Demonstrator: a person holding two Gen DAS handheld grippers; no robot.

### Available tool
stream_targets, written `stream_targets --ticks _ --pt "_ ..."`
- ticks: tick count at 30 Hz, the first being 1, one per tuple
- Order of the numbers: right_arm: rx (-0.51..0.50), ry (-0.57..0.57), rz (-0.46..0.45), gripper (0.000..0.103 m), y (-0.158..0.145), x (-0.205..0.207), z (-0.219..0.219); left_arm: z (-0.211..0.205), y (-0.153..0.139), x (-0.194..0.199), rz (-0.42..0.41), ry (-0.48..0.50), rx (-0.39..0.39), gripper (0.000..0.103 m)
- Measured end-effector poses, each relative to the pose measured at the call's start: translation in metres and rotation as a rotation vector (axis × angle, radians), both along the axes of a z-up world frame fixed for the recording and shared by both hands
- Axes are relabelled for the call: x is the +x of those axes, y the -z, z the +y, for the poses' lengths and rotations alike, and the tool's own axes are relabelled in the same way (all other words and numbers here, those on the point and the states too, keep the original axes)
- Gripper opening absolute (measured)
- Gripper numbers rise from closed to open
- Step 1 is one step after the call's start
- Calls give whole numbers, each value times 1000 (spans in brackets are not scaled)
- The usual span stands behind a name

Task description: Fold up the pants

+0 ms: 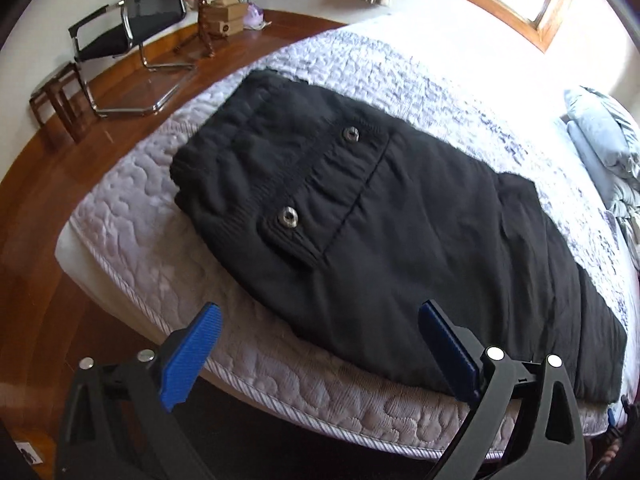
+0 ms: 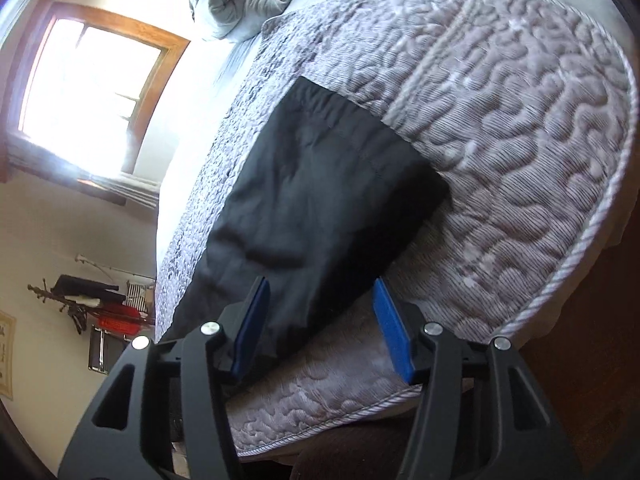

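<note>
While the black pants (image 1: pixel 400 240) lay flat along the near edge of the bed (image 1: pixel 132 248), both the left gripper (image 1: pixel 320 356) and right gripper (image 2: pixel 320 328) hovered with jaws apart, empty. Soft, limp, thickish cloth; pinching the hem corners looked best.

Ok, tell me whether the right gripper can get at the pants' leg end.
Probably yes: the right gripper is open, the pants edge lies between its fingers on the mattress, nothing in between.
</note>
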State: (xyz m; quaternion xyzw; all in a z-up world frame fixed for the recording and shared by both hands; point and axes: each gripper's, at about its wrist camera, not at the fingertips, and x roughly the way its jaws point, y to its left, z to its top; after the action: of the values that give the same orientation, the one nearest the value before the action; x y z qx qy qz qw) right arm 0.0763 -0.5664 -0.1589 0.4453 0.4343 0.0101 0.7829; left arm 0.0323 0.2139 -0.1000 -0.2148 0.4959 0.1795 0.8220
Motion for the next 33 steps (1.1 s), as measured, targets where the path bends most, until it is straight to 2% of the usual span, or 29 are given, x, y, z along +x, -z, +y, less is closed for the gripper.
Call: stream_targets --ticks 4,10,19,21,22,23,27,33 --pt "48 13 -17 56 11 -6 -8 -1 2 -5 3 -33 -18 99" --pt "87 24 -36 56 25 -4 -11 -3 -3 -12 12 -21 12 99" --pt "141 42 -86 55 37 21 -16 -9 4 -11 37 -22 -31 99" --pt "146 34 -115 41 34 26 -15 -11 9 -9 52 -25 -44 99" --pt "151 31 -131 27 33 29 -16 -11 12 -7 58 -22 -51 99" --pt "161 26 -148 17 33 30 -16 -12 14 -6 64 -20 -55 99" --pt "152 10 -164 11 32 35 -18 -8 27 6 88 -22 -93 99" --pt "120 -1 -184 7 11 47 -21 -5 32 25 58 -39 -132 99"
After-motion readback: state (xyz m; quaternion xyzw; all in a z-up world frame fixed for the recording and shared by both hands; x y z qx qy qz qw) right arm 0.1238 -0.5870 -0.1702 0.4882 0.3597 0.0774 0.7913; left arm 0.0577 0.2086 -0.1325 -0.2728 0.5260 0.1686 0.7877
